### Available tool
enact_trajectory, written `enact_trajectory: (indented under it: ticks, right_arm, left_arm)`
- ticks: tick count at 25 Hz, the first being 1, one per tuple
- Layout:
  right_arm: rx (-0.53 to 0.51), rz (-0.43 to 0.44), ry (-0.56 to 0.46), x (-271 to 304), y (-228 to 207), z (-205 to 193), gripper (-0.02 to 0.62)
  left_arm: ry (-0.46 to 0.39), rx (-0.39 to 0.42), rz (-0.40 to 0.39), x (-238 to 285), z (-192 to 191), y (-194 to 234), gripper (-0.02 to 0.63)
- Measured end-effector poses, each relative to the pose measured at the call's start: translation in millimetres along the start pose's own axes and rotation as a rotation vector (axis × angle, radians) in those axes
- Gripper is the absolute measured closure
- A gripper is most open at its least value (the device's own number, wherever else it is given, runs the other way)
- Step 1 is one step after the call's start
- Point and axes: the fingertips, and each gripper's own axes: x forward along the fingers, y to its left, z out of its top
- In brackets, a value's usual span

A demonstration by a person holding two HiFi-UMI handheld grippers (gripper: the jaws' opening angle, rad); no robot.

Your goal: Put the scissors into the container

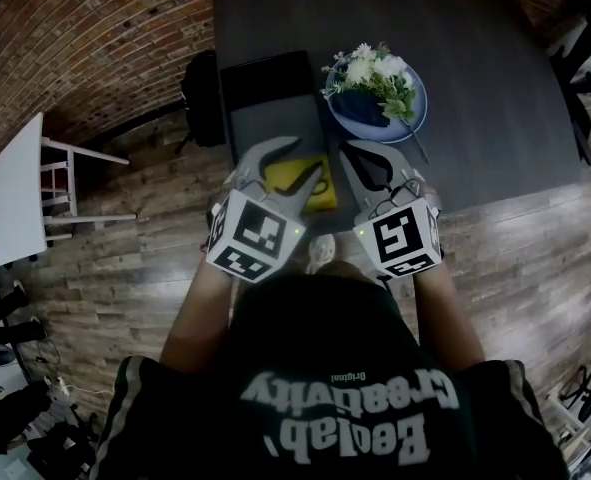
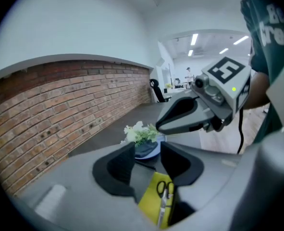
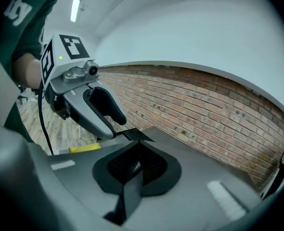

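The left claw (image 1: pixel 297 160) (image 2: pixel 149 165) stands wide open, with nothing between its black pads (image 2: pixel 121 163). Through the gap its own view shows the scissors (image 2: pixel 164 196) lying in the yellow container (image 2: pixel 154 203) just below, black handle loops at the far end. From the head view only part of that yellow container (image 1: pixel 293 176) shows between the two claws, and I cannot make the scissors out there for certain. The right claw (image 1: pixel 353 153) (image 3: pixel 134 165) is closed on nothing, its pads drawn together to a thin slit. The left gripper view bears that out, the right claw (image 2: pixel 160 125) hanging above and to the right with its tips met. The right gripper view catches only a sliver of the container (image 3: pixel 84 148) past the left claw (image 3: pixel 114 125). Both are held side by side above the near edge of the dark bench (image 1: pixel 475 88). Beyond the container sits a blue plate (image 1: pixel 416 118) (image 2: pixel 154 153) bearing white flowers (image 1: pixel 375 72) (image 2: pixel 139 133), and left of it lies a black tray (image 1: pixel 265 78). A brick wall (image 2: pixel 60 109) (image 3: pixel 204 114) runs behind the bench, and a white table (image 1: pixel 15 193) stands well off on the wooden floor (image 1: pixel 135 268).
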Motion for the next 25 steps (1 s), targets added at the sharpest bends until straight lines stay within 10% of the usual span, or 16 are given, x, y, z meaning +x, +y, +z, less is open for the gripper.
enact_trajectory:
  ticks: [25]
  right_arm:
    - [-0.034, 0.031, -0.080, -18.0, 19.4, 45.4, 0.589]
  left_arm:
    - [-0.231, 0.060, 0.048, -56.9, 41.7, -6.8, 0.453]
